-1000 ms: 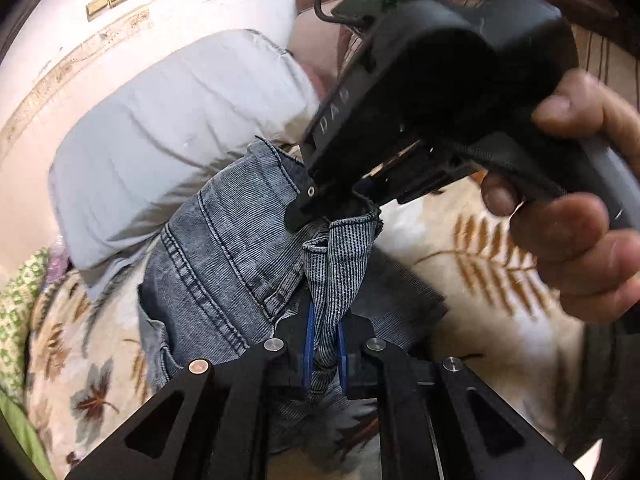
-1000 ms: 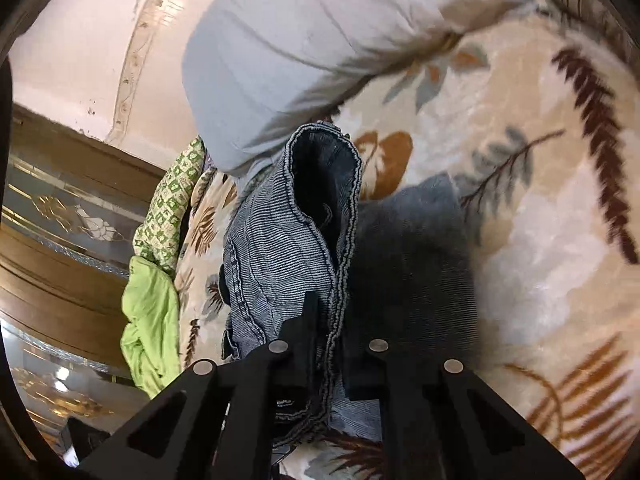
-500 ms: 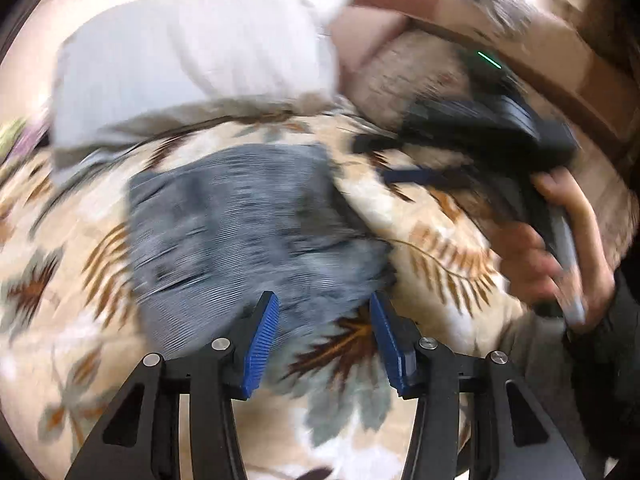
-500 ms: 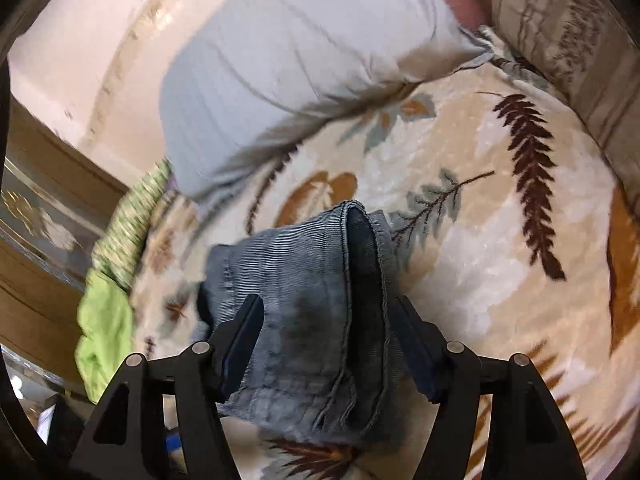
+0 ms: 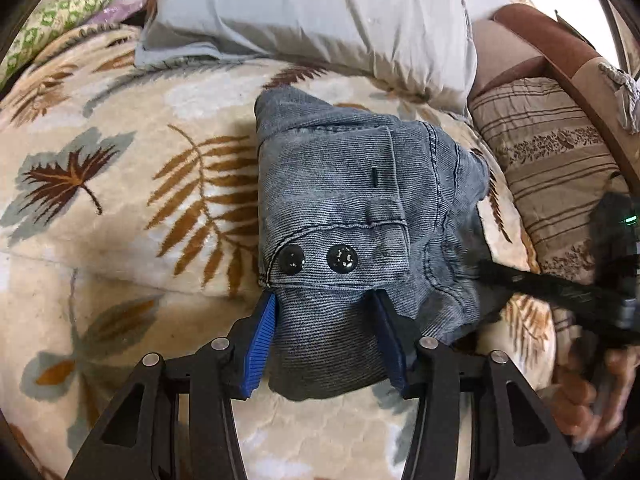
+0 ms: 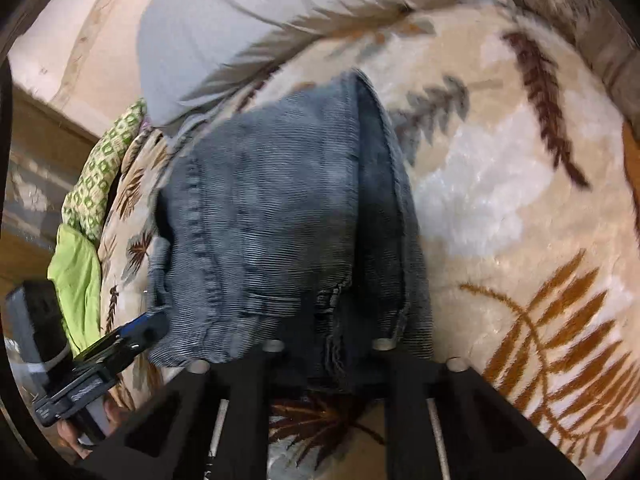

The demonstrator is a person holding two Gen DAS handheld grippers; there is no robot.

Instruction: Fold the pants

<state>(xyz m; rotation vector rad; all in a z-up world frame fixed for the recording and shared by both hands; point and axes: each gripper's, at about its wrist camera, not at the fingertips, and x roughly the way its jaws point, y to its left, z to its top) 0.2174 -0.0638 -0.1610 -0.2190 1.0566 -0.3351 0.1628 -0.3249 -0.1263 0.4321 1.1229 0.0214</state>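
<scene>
Underneath, leaf-print blanket [image 5: 120, 208], grey pillow [image 5: 312, 12] behind; folded pants [image 5: 340, 208] (left fingers [image 5: 260, 344] spread, right unclear)

The left wrist view looks steeply down and forward from close above the folded pants [image 5: 340, 216], which fill its centre on the leaf-patterned blanket [image 5: 120, 184], with the grey pillow [image 5: 312, 12] toward 12 o'clock. The right wrist view sits even nearer, low over the same pants [image 6: 272, 216], facing the pillow [image 6: 248, 12] at 11 o'clock. Both share pants, blanket and pillow. Each catches the other: the right hand-held gripper [image 5: 532, 284] at 3 o'clock, the left hand-held gripper [image 6: 132, 336] at 8 o'clock.
</scene>
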